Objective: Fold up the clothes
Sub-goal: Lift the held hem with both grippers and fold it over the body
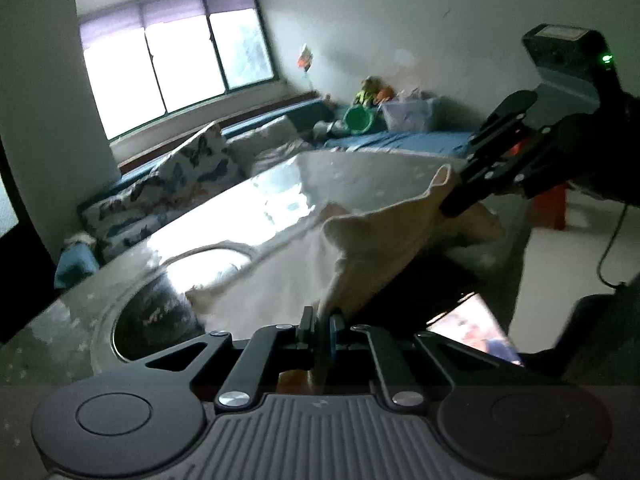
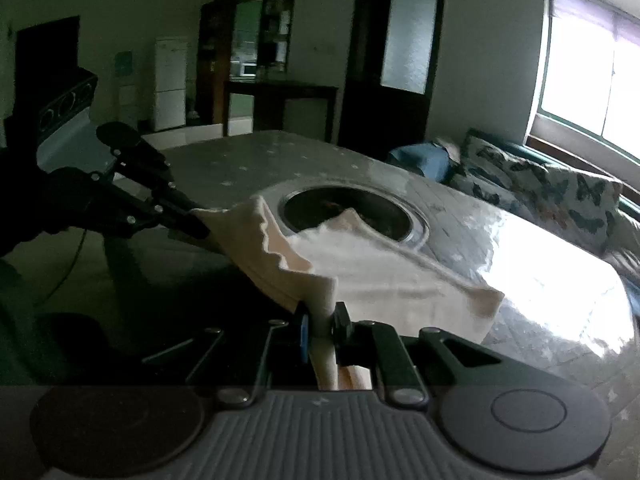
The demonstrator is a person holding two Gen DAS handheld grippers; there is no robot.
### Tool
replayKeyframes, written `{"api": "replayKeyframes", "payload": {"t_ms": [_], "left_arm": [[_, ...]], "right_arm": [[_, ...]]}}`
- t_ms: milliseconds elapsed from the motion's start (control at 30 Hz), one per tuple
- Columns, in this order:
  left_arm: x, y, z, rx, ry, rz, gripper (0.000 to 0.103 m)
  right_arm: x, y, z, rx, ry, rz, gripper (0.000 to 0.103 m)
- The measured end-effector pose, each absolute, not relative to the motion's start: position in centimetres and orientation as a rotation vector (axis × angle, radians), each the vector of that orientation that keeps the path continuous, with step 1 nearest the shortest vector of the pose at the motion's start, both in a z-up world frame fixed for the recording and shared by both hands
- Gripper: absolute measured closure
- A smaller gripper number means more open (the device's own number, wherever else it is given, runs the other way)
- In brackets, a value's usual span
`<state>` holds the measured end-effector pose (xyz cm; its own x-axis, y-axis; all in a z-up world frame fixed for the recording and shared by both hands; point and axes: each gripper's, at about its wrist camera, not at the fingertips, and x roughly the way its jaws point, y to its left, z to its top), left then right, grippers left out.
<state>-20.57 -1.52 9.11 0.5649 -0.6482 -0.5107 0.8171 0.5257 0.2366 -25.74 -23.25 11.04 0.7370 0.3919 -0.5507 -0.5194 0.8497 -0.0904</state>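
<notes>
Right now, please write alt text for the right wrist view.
The right gripper is shut on the near edge of a cream cloth garment, and the left gripper holds the same edge at left. The rest lies on a glossy table.

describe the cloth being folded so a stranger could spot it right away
Find the big glossy table with a dark round opening in its top. Draped beside that opening is the cream garment, its near edge pinched between the left gripper and right gripper. It is the only pale fabric on the table.
</notes>
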Motion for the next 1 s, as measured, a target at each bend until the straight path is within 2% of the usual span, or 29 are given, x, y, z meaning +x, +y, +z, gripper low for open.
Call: {"api": "replayKeyframes", "payload": {"t_ms": [133,300,567,767,833,900,967,1000], "left_arm": [[-21.1,-1.8,10.3,0.494,0.349,-0.908,0.096],[-17.9,-3.7,10.0,0.487,0.339,-0.865,0.096],[-9.8,-7.1,7.9,0.501,0.388,-0.79,0.096],[-5.4,-9.1,5.0,0.482,0.456,-0.728,0.096],[-4.7,-9.6,3.9,0.485,0.481,-0.709,0.095],[-4.6,-9.8,3.2,0.49,0.505,-0.698,0.095],[-4.5,-9.8,2.7,0.496,0.518,-0.691,0.092],[-4.6,-9.8,2.6,0.5,0.519,-0.686,0.092]], "right_arm": [[-25.2,-23.9,12.4,-0.245,0.545,0.499,0.093],[-21.4,-24.6,12.8,-0.267,0.532,0.471,0.093],[-12.1,-25.5,10.9,-0.256,0.581,0.424,0.093],[-7.0,-26.0,7.4,-0.199,0.616,0.365,0.091],[-6.1,-26.1,6.1,-0.18,0.616,0.339,0.08],[-5.9,-26.3,5.3,-0.175,0.625,0.313,0.079],[-6.3,-26.8,4.9,-0.156,0.633,0.297,0.063],[-6.6,-27.1,4.9,-0.145,0.634,0.29,0.062]]}}
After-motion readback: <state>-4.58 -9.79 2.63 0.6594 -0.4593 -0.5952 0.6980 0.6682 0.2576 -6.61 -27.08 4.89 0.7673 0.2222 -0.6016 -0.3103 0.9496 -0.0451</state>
